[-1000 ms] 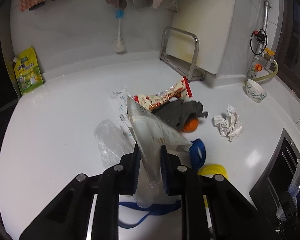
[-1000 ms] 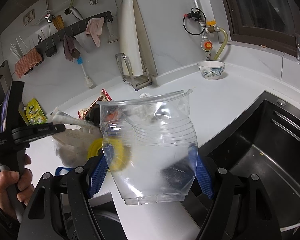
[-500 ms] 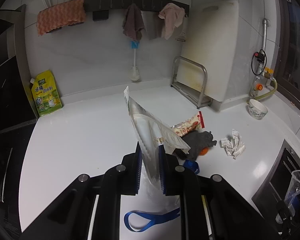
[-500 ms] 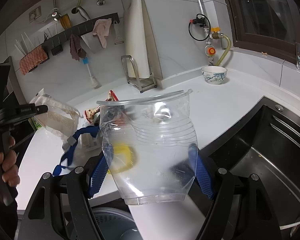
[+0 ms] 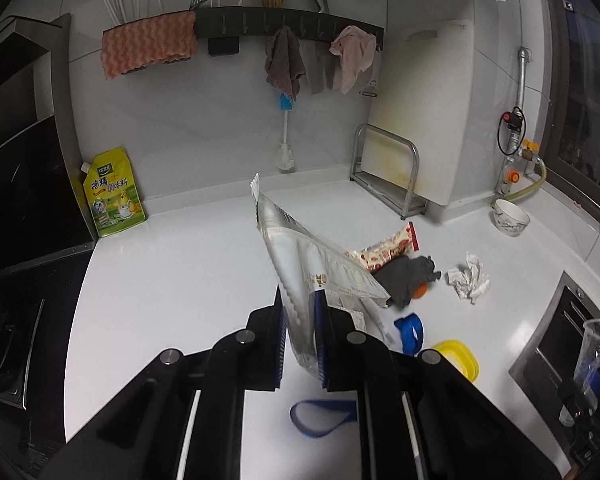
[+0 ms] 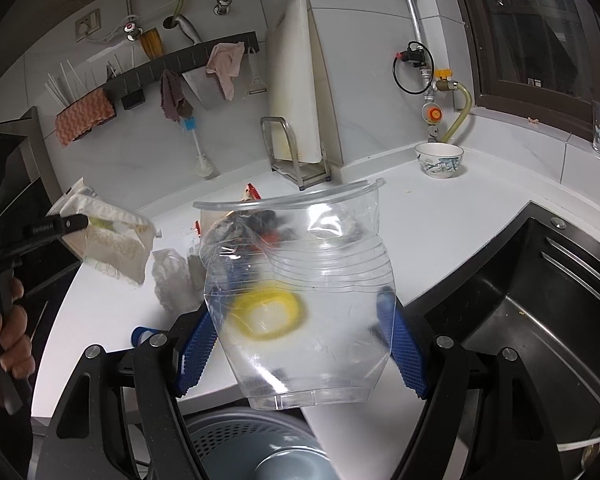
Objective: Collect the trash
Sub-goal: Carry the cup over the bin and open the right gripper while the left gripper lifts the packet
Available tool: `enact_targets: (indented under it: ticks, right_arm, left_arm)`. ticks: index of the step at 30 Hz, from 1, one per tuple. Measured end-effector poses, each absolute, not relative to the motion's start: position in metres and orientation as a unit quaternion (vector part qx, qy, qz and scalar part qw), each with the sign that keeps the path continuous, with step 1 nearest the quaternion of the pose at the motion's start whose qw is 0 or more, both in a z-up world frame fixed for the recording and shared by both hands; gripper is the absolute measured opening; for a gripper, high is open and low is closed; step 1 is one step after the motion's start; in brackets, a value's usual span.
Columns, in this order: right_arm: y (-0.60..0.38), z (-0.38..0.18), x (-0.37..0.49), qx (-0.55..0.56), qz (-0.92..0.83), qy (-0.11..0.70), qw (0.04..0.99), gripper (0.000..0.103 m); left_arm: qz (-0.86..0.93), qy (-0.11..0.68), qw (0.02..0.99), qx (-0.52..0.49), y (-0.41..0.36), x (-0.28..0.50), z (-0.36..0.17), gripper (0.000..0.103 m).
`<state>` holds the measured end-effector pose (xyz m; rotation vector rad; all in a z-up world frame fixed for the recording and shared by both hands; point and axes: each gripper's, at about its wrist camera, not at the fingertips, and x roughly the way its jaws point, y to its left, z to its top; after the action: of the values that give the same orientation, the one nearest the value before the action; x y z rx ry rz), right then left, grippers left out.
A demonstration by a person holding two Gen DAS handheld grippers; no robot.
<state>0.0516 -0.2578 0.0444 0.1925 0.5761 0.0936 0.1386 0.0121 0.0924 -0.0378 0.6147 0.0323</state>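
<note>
My left gripper [image 5: 300,336] is shut on a clear, white-printed plastic pouch [image 5: 300,264], its jaws still closing on it, and holds it above the white counter [image 5: 180,280]. Seen from the right wrist, this left gripper [image 6: 66,224] and the pouch [image 6: 112,240] hang at the left, with a hand on the handle. My right gripper [image 6: 300,344] pinches a crumpled clear plastic cup [image 6: 308,280] between its blue pads. Left on the counter are a red-white snack wrapper [image 5: 388,254], a dark grey rag [image 5: 406,276], a crumpled tissue [image 5: 470,280], a yellow ring [image 5: 456,358] and blue straps [image 5: 410,330].
A grey perforated bin [image 6: 260,440] sits below the counter edge under the cup. A black sink [image 6: 520,320] lies to the right and a dark cooktop [image 5: 20,200] to the left. A bowl [image 5: 510,218], a cutting-board rack [image 5: 388,176] and a yellow seasoning pouch [image 5: 114,200] stand along the back wall.
My left gripper has lifted the pouch up and back from the trash pile. The right gripper drew back with the cup, and the grey bin came into view below.
</note>
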Motion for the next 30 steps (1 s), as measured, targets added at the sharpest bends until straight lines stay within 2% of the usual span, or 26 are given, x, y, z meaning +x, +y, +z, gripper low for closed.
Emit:
enact_targets:
  ticks: [15, 30]
  right_arm:
    - [-0.225, 0.024, -0.023, 0.106, 0.036, 0.313, 0.943, 0.074]
    - [-0.216, -0.013, -0.096, 0.113, 0.008, 0.343, 0.933, 0.074]
  left_arm:
    - [-0.049, 0.324, 0.945, 0.003, 0.009, 0.035, 0.068, 0.013]
    - [-0.14, 0.359, 0.922, 0.04, -0.038, -0.035, 0.019, 0.013]
